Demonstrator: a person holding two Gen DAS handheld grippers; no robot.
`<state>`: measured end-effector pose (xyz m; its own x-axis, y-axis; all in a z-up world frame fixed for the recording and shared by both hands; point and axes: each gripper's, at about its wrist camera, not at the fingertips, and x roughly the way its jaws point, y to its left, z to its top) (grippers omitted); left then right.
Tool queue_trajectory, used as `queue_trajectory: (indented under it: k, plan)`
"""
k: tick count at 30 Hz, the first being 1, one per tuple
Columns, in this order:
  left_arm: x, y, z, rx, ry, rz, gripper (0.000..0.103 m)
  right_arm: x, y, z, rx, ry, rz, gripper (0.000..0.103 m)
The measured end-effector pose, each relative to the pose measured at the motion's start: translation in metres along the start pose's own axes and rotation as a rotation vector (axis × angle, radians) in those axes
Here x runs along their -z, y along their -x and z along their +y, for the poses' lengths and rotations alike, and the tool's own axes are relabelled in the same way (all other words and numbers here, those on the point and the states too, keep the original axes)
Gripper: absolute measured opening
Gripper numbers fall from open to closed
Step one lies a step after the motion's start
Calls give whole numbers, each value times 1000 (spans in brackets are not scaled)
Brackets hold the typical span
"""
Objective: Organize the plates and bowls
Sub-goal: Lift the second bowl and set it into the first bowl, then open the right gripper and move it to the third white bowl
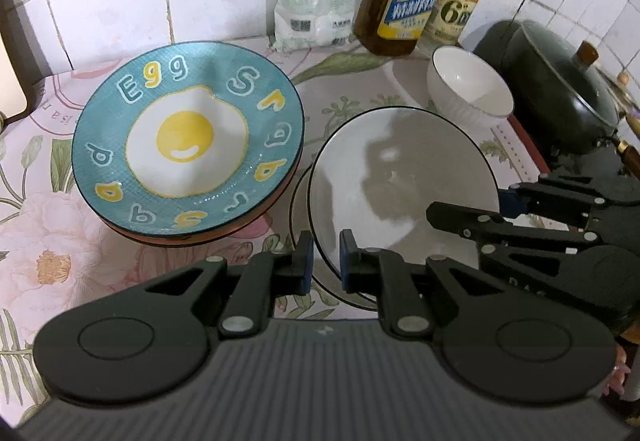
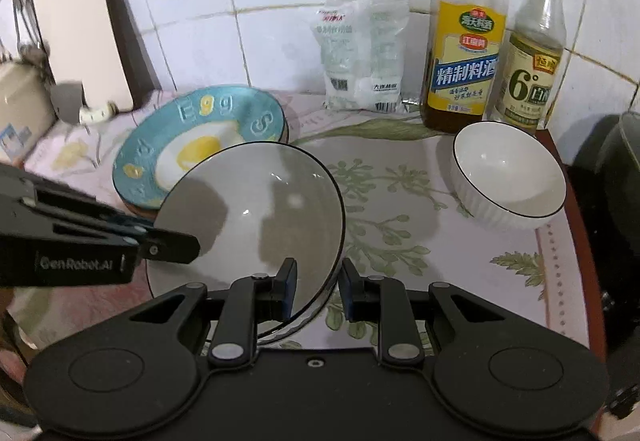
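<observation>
Floral-printed pink tablecloth (image 1: 48, 241) covers the counter. Dark lidded cooking pot (image 1: 560, 89) sits at the right edge. Teal round plate with fried-egg design (image 1: 188, 149) rests on an orange plate, left of centre. White round plate with thin black rim (image 1: 404, 177) is tilted above another like it. White ribbed ceramic bowl (image 2: 508, 177) stands apart, near the bottles. Left gripper (image 1: 325, 261) and right gripper (image 2: 318, 289) each straddle the white plate's rim, fingers apart, not clamped.
</observation>
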<state>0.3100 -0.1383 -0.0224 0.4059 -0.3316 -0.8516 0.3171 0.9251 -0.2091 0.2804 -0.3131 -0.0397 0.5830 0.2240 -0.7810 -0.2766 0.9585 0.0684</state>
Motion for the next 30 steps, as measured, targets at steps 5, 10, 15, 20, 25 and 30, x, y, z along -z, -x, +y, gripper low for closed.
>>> queue_trajectory:
  k: [5, 10, 15, 20, 25, 30]
  plan:
    - [-3, 2, -5, -20, -22, 3, 14, 2, -6, 1, 14, 40, 3, 27]
    - [-3, 4, -5, -56, -44, -29, 17, 5, -6, 2, 20, 77, -25, 26]
    - [-6, 12, -6, -52, -52, -36, 18, 4, 4, -5, -17, 64, -47, 26]
    - [-18, 34, -18, -32, -86, -79, 21, -1, 43, -30, -75, 13, -133, 27]
    - [-36, 51, -41, 16, -127, -122, 22, -2, 79, -70, -57, -67, -211, 35]
    - [-56, 49, -67, 62, -163, -147, 25, 1, 94, -112, -13, -148, -255, 39]
